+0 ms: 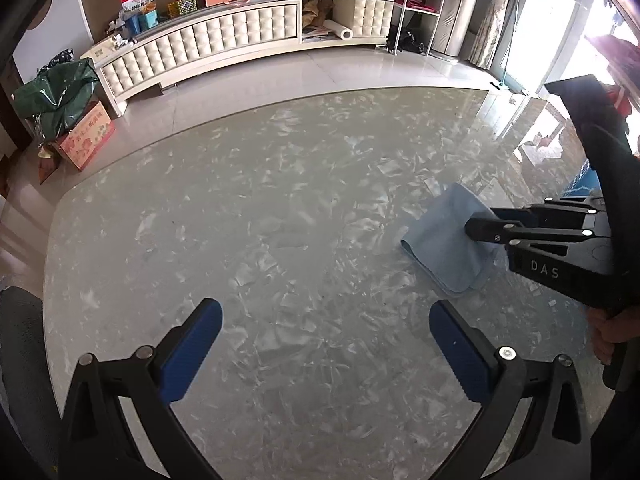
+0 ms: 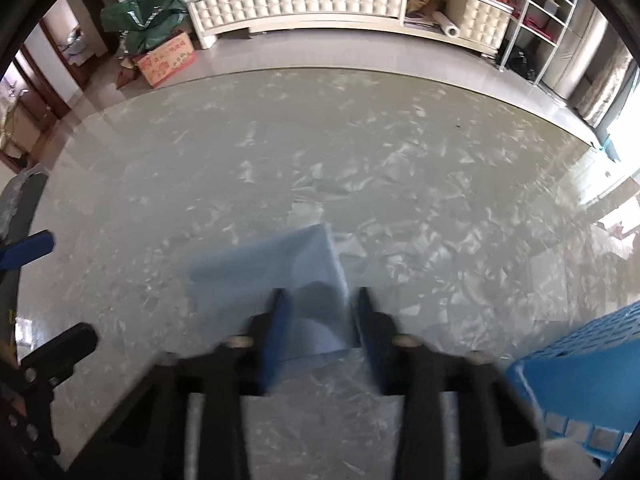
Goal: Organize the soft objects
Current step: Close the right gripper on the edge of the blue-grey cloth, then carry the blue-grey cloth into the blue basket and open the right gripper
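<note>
Seen from the left wrist: left gripper [image 1: 325, 344] spread wide, holding nothing, above the marbled table [image 1: 248, 216]; folded light-blue cloth [image 1: 444, 240] lying to its right, under the right gripper's tips. From the right wrist: right gripper [image 2: 320, 332] partly parted, straddling the cloth's [image 2: 272, 264] near edge; grip unclear through blur; blue basket [image 2: 580, 376] just right.

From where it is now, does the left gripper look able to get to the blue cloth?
Probably yes. The left gripper is open over bare table, and the blue cloth lies ahead to its right. Only the right gripper, already at the cloth, crowds that side.
</note>
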`<state>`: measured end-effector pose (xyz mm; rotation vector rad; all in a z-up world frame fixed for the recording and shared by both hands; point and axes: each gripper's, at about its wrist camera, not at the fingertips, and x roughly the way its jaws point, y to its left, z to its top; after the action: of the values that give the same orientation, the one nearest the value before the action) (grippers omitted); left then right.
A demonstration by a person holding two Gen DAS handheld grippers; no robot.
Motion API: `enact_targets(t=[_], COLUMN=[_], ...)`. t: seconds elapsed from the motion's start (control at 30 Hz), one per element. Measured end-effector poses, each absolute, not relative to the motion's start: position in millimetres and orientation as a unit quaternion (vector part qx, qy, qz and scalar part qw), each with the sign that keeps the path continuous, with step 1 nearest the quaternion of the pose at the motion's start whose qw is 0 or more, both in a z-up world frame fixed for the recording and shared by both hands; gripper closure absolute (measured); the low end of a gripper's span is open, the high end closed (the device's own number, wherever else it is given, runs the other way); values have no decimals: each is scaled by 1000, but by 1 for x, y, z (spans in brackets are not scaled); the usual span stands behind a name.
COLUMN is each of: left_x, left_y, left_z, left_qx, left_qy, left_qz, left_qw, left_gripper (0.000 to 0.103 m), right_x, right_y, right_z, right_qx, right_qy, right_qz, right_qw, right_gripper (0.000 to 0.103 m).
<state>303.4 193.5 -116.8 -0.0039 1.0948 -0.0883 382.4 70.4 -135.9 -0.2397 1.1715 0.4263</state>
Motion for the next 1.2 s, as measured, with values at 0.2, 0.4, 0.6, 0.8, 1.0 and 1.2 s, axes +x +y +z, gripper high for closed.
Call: enact_targets(t=[0.2, 0.4, 0.6, 0.8, 1.0, 1.2], left_x=[298, 285, 261, 235, 214, 206], left_y=[192, 187, 175, 153, 125, 92], left_z=[-111, -94, -70, -40, -12, 5], left_qx=[1, 5, -4, 3, 14, 18], left_qy=[517, 508, 501, 480, 463, 453], left_qz=[-42, -41, -35, -36, -40, -54], left_qw=[855, 860, 865, 876, 886, 890], left_gripper=[0, 0, 0, 0, 0, 0], right_x=[367, 333, 297, 273, 255, 254], right_y=[73, 60, 45, 25, -7, -37], right_z=[-139, -117, -79, -41, -13, 0], right_qx=[-105, -101, -103, -104, -103, -101], right_qy=[549, 535, 514, 489, 466, 448], right_qz=[221, 241, 266, 283, 289, 286], right_qw=[799, 803, 809, 819, 830, 841], right_gripper=[99, 99, 99, 99, 99, 99])
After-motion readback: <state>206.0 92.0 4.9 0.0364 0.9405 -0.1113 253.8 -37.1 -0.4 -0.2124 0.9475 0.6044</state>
